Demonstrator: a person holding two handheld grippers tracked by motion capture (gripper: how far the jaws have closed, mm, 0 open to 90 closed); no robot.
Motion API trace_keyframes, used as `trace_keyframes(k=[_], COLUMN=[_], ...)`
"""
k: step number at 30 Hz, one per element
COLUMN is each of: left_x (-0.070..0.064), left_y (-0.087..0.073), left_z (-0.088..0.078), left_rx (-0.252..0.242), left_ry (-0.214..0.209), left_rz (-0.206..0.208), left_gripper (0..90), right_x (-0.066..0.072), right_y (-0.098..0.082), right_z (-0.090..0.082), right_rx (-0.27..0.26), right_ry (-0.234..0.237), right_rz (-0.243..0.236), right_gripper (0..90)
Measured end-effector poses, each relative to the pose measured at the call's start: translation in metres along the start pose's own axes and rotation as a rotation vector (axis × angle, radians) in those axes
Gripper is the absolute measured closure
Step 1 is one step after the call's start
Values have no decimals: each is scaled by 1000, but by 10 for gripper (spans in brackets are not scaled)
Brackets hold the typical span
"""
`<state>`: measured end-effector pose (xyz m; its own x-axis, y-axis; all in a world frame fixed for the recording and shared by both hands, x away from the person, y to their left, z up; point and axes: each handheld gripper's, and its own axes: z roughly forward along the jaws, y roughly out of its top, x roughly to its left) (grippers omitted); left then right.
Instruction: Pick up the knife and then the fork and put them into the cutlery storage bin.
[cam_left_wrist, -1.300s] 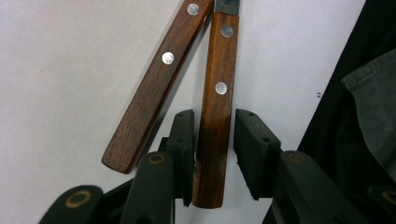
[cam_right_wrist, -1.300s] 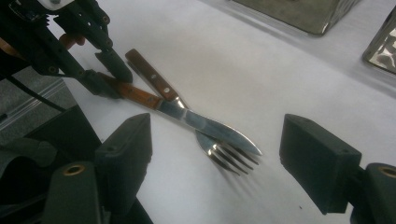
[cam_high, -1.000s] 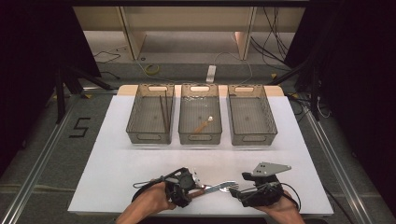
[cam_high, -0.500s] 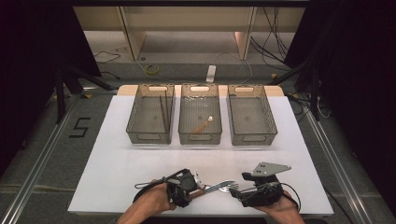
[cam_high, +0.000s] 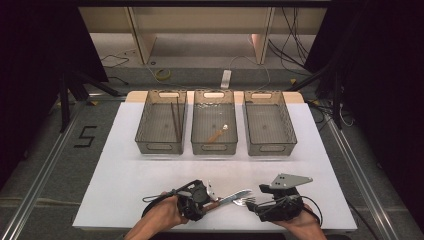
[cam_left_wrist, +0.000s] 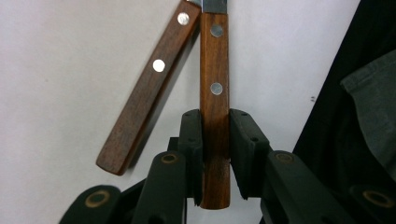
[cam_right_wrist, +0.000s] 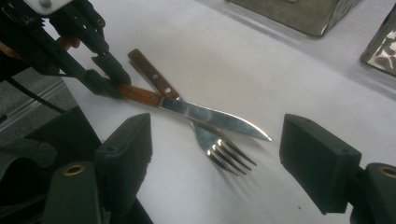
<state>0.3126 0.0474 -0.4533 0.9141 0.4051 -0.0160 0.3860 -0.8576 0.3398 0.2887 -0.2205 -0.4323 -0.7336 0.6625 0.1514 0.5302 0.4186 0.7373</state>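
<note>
Closing is what has changed since the earlier frames: our left gripper (cam_high: 212, 199) has just been drawing its jaws in, and they now clamp the wooden handle of the knife (cam_left_wrist: 214, 88) near its butt end. Neither hand has shifted otherwise, and the cutlery lies where it lay.

The knife (cam_high: 235, 196) rests flat on the white desk (cam_high: 120, 175), well in front of the middle tray (cam_high: 214, 147), with its blade crossing over the fork (cam_right_wrist: 224, 154). The fork's own wooden handle (cam_left_wrist: 147, 91) angles away just beside the knife's handle, and its tines point toward our right gripper (cam_right_wrist: 215, 168), which hangs released, jaws wide, with nothing between them.

We judge the knife to be stiff and fairly light, its weight biased toward the steel blade (cam_right_wrist: 215, 116). The riveted wood gives the pads a flat, grippy surface, while the polished blade would be slippery and thin. Held this far back, the blade end may droop or pivot when lifted, so a firm squeeze matters. Because the blade lies on the fork, lifting could drag or rattle the fork.

The middle tray already holds a wooden-handled utensil (cam_high: 218, 133); the tray to its left (cam_high: 161, 147) holds dark chopsticks (cam_high: 175, 120), and the tray to its right (cam_high: 266, 147) looks bare.
</note>
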Motion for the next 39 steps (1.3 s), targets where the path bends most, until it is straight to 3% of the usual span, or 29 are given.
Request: trace_keyframes(k=[4, 10, 15, 17, 18, 23, 29, 39], left_x=[3, 11, 14, 14, 14, 14, 13, 9], left_y=[0, -1, -1, -1, 0, -1, -1, 0], left_z=[-10, -19, -21, -21, -22, -26, -28, -30], left_rx=[-66, -189, -244, -269, -282, -348, -394, -425], left_ry=[-3, -13, -18, -19, -23, -21, -20, -19], left_rz=[-19, -98, -142, -157, -169, -191, -210, -215], left_gripper=[753, 753, 752, 752, 752, 753, 752, 752], right_x=[0, 1, 0, 2, 4, 8, 13, 11], right_y=[1, 2, 4, 5, 7, 13, 24, 30], right_z=[-2, -2, 2, 7, 11, 21, 35, 45], right_rx=[-18, -62, -107, -105, -100, -102, -126, -135], right_ry=[-12, -36, 0, 7, 25, 60, 129, 185], right_rz=[9, 67, 158, 176, 209, 213, 253, 306], right_gripper=[263, 284, 315, 325, 341, 381, 450, 524])
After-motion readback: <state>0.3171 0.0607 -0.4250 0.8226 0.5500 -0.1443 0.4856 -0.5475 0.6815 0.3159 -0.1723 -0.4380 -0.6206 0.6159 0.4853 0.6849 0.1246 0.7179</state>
